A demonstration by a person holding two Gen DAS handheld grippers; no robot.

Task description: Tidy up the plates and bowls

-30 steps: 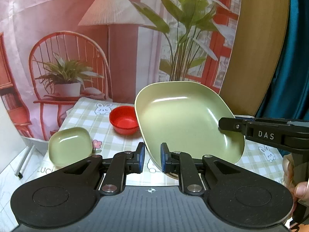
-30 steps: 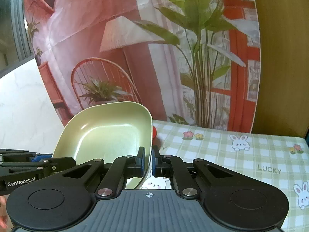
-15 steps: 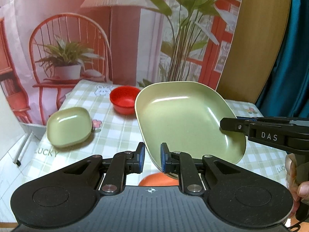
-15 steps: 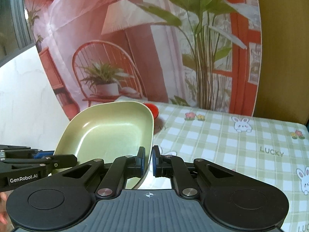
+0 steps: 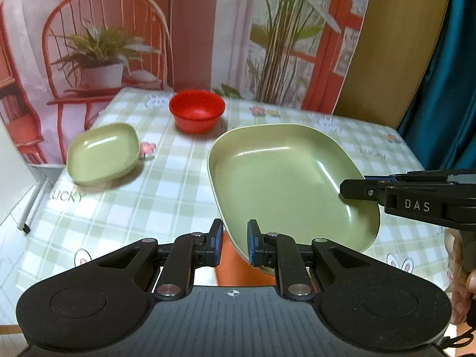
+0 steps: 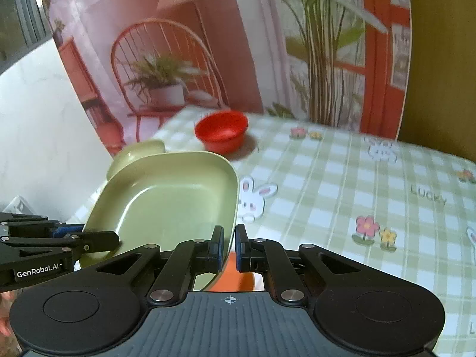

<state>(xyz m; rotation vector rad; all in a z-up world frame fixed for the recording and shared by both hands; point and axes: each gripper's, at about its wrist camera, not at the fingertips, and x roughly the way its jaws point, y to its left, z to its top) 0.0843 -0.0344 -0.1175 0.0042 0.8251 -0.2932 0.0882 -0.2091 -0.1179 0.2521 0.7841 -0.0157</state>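
A large green plate is held above the checked table by both grippers. My left gripper is shut on its near rim. My right gripper is shut on its right rim, and the plate also shows in the right wrist view. An orange dish lies under the plate, mostly hidden; it also shows in the right wrist view. A small green bowl sits at the table's left edge. A red bowl stands at the back; it also shows in the right wrist view.
The table has a green checked cloth with rabbits and flowers. A printed backdrop hangs behind it and a wooden panel stands at the back right. A white wall lies to the left.
Both grippers have tilted down with the green plate, bringing it lower toward the table. The orange dish came into view beneath it.
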